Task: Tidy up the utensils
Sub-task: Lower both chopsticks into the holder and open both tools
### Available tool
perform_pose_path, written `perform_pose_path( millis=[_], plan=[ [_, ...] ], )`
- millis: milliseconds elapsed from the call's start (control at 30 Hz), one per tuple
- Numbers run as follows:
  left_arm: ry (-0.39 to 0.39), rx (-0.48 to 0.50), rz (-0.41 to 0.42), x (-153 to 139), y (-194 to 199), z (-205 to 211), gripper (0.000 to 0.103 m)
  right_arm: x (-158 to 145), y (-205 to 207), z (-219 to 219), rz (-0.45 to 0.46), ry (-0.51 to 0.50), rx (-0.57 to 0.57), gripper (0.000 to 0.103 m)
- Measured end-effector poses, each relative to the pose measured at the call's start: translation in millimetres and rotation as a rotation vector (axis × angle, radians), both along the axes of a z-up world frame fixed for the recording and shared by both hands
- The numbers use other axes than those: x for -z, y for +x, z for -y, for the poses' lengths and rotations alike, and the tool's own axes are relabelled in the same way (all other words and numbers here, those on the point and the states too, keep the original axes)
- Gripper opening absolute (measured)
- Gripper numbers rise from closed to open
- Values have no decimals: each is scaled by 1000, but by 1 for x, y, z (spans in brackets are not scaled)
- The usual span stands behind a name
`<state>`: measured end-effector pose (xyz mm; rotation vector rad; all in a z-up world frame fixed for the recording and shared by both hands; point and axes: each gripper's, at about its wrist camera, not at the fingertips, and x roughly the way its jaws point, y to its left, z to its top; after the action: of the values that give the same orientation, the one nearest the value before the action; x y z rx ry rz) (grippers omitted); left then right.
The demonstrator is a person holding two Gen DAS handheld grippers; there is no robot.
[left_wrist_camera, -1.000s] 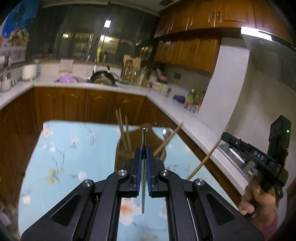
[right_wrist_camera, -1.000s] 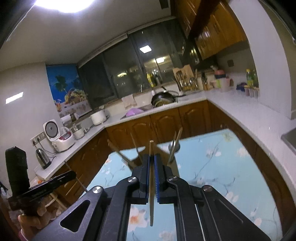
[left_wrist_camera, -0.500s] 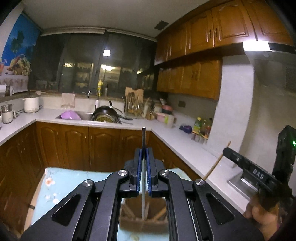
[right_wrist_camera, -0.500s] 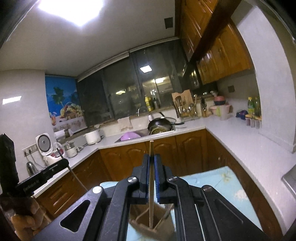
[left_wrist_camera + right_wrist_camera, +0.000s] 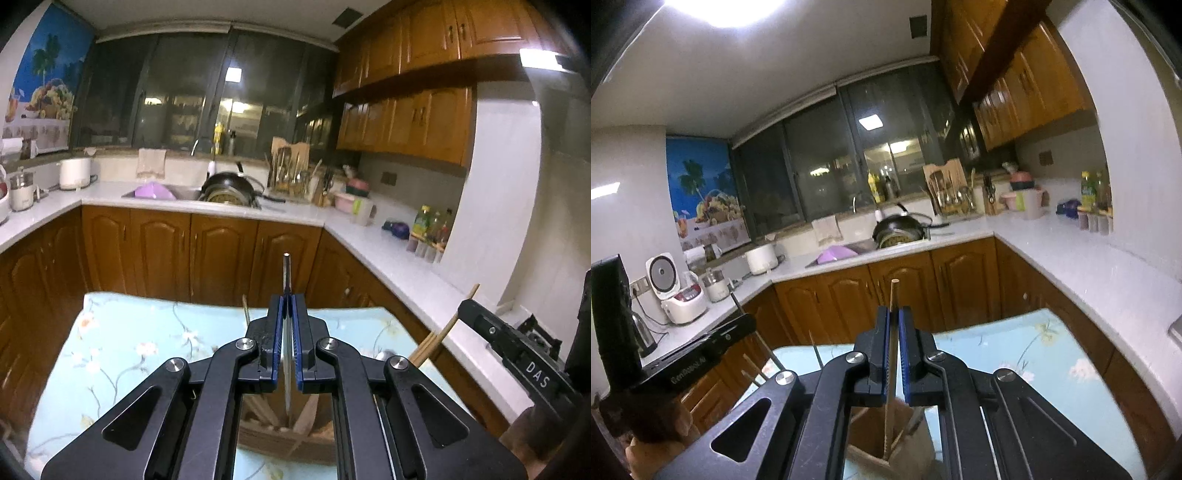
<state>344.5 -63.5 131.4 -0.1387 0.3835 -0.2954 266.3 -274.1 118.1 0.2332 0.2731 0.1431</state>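
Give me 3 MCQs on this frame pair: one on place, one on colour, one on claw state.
1. Where does the wooden holder stand?
A. on the white countertop
B. in the sink
C. on the floral tablecloth
2. What colour are the pads of the right claw?
A. blue
B. red
C. yellow
3. What state is the left claw in?
A. wide open, nothing in it
B. shut on a thin metal utensil
C. shut on a sponge

Answers:
1 C: light blue floral tablecloth shows around the holder below both claws.
2 A: blue pad strips press on a wooden chopstick.
3 B: its pads pinch the metal utensil, whose tip sticks out past the claw.
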Motion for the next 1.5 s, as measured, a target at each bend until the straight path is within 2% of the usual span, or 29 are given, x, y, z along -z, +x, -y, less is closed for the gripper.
perform_pose_path(
  millis=[200, 367, 833, 933, 1067, 1133, 1167, 1233, 1333, 1500],
  plan=[
    [19, -4, -34, 21, 0, -2, 5, 26, 5, 0, -64, 8, -6, 5],
    [34, 13, -27, 19, -2, -2, 5, 39, 10, 3, -111, 16, -12, 5],
    [52, 28, -49, 15, 0, -2, 5, 42, 13, 3, -123, 30, -12, 5],
    [52, 29, -52, 14, -3, -1, 5, 43, 13, 3, -124, 41, -14, 10],
    [48, 29, -52, 13, -4, -2, 6, 42, 10, 5, -123, 54, -18, 11],
    [47, 28, -50, 13, -4, -2, 10, 40, 6, 6, -119, 62, -21, 16],
    [45, 27, -48, 12, -5, -2, 14, 38, 3, 7, -116, 66, -20, 23],
    [40, 23, -45, 11, -8, -3, 22, 36, -1, 10, -108, 76, -17, 28],
    [31, 20, -38, 10, -15, -6, 25, 31, -10, 12, -100, 92, -13, 29],
    [10, 2, -25, 9, -38, -20, 39, 23, -31, 17, -74, 110, -12, 37]
  ],
)
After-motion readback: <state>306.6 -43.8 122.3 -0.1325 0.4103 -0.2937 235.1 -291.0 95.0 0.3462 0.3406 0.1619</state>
